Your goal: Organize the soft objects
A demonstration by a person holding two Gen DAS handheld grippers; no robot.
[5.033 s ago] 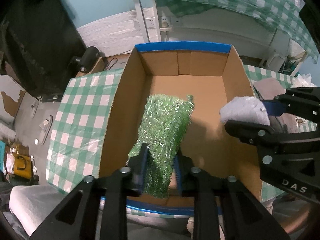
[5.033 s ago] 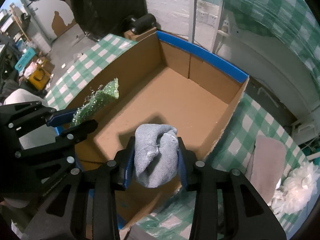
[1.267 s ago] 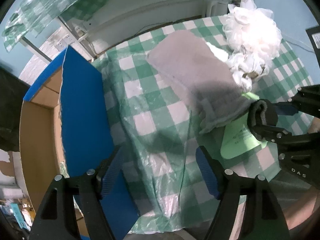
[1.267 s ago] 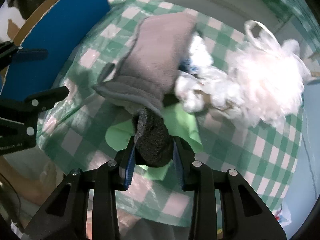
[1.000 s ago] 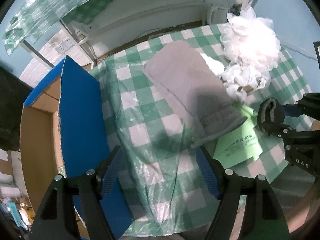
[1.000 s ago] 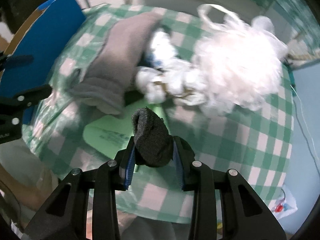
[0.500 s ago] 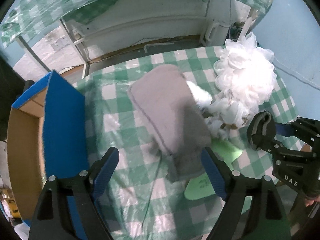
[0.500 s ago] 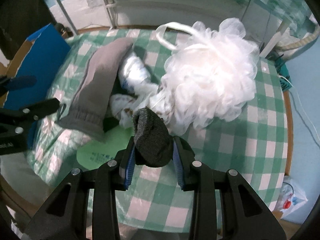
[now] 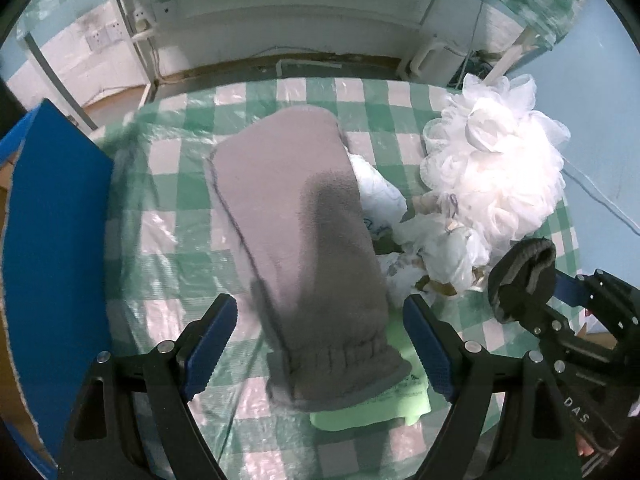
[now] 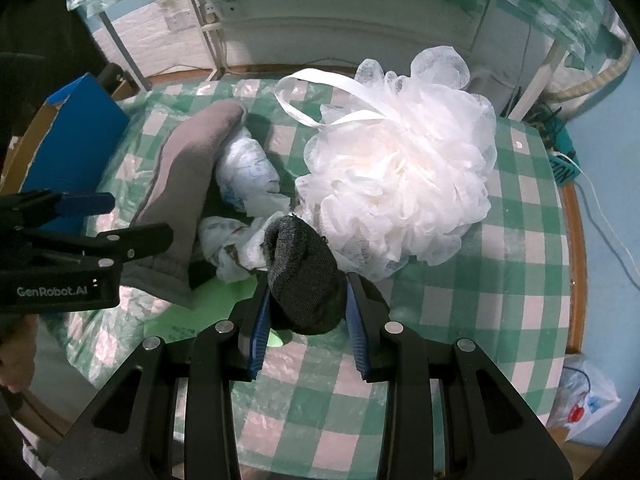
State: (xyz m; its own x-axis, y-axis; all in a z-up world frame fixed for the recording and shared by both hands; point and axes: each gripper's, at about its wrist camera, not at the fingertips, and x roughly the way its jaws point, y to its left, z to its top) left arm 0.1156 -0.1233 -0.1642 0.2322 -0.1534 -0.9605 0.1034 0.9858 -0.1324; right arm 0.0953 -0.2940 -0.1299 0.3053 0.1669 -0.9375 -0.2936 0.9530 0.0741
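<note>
Sock (image 10: 306, 280) over green-checked table (image 10: 520, 240), white wall (image 9: 300, 12) behind

Green-checked tablecloth (image 10: 516, 248) (plastic-covered); green paper sheet (image 9: 372, 412); wall sockets (image 9: 140, 20).

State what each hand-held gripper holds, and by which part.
The right hand-held gripper pinches a dark grey sock across its bunched middle. The left hand-held gripper holds nothing; it is open astride the grey mitt's cuff.
</note>
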